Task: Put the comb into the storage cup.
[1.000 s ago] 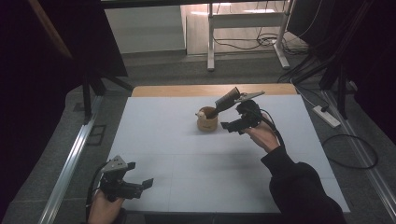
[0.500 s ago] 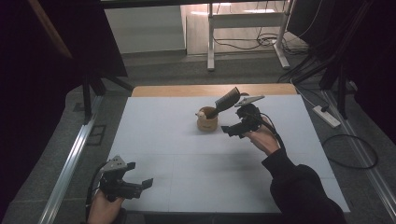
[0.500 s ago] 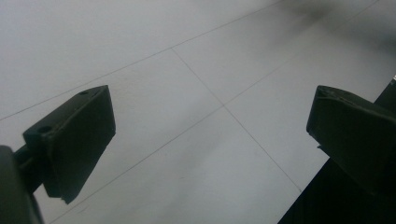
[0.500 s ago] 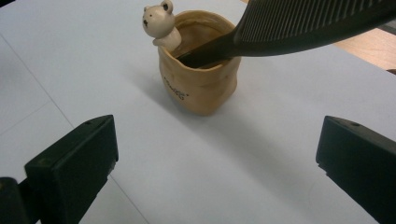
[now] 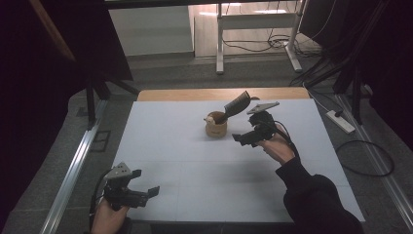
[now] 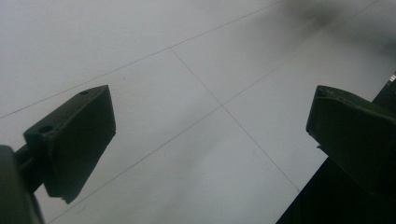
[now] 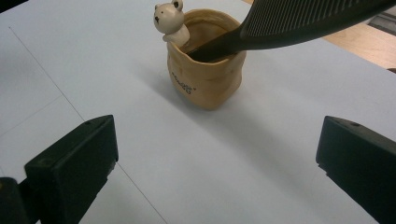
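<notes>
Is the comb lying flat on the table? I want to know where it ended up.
No: the comb stands tilted with its handle inside the tan cup, its teeth end sticking out over the rim.

A: How much of the comb (image 7: 299,21) can you see?
B: Its handle end is sunk inside the cup (image 7: 205,81), and the toothed end runs off the right gripper view's edge.
A: The lettering on the cup?
B: Too small to read.
A: And the left gripper view?
B: The far stretch of desk (image 6: 187,116) blurs into a dark smudge at the top right. One of the fingers (image 6: 359,135) is cut by the right edge.
</notes>
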The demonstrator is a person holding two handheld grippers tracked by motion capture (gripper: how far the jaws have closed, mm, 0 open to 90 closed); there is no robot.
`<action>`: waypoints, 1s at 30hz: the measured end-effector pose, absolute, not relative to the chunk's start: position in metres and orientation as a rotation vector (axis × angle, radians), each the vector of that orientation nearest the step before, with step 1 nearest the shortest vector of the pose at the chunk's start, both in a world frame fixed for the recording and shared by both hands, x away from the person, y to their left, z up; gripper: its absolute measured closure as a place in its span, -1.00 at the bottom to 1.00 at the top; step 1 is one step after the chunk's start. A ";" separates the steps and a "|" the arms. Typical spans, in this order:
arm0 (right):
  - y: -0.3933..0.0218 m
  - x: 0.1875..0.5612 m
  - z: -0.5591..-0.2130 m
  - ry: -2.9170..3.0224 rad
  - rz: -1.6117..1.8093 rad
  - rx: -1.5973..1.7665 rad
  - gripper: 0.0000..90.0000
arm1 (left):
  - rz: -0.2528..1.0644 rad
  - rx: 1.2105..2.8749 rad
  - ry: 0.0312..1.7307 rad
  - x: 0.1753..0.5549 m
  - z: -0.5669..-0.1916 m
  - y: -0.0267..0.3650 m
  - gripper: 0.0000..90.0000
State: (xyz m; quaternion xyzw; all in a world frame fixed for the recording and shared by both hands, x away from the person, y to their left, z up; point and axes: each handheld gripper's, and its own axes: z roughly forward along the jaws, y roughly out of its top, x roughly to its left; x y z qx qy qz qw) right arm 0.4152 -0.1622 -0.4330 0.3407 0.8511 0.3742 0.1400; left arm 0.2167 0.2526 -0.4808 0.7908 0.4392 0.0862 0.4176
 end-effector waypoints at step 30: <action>-0.168 0.395 -0.430 2.467 1.098 0.971 -1.00 | 0.207 1.977 1.101 0.217 -0.481 0.253 -0.95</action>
